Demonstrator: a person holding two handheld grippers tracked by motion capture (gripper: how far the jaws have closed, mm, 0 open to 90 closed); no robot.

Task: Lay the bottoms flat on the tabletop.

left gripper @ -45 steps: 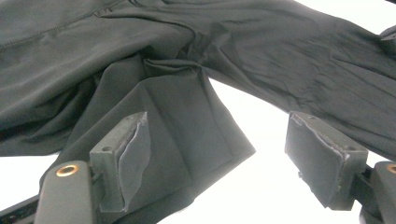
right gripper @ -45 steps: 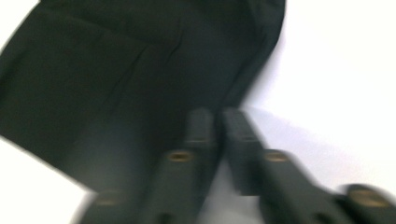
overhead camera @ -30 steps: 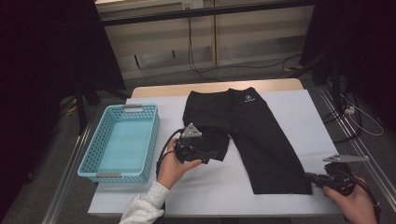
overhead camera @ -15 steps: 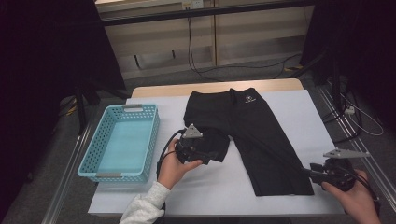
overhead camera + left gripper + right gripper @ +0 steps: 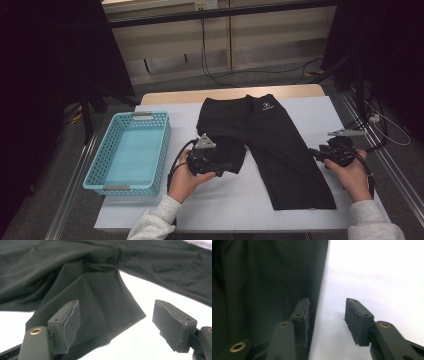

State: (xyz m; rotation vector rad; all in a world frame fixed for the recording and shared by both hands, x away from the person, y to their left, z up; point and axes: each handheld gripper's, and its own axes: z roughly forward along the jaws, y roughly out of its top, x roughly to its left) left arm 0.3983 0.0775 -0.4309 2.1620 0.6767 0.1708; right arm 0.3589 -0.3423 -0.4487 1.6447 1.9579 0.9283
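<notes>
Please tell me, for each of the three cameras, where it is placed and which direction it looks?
High view: above the person's side, looking forward and down at the table, basket, black shorts; forearms and both hand-held grippers show.
Left gripper view: rides the left hand-held gripper, facing the folded shorts leg; open jaws show.
Right gripper view: rides the right hand-held gripper, facing the shorts' edge; open jaws show.
All share the shorts.

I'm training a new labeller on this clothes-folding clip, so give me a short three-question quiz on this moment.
1. True or false: the black shorts lie inside the blue basket.
2. Which leg of the shorts is folded up: the one by the left gripper or the one by the right gripper?
3. Is either gripper clamped on cloth? Yes or no.

Key: 1 false, they lie on the table. 2 the one by the left gripper. 3 no, both stand open.
</notes>
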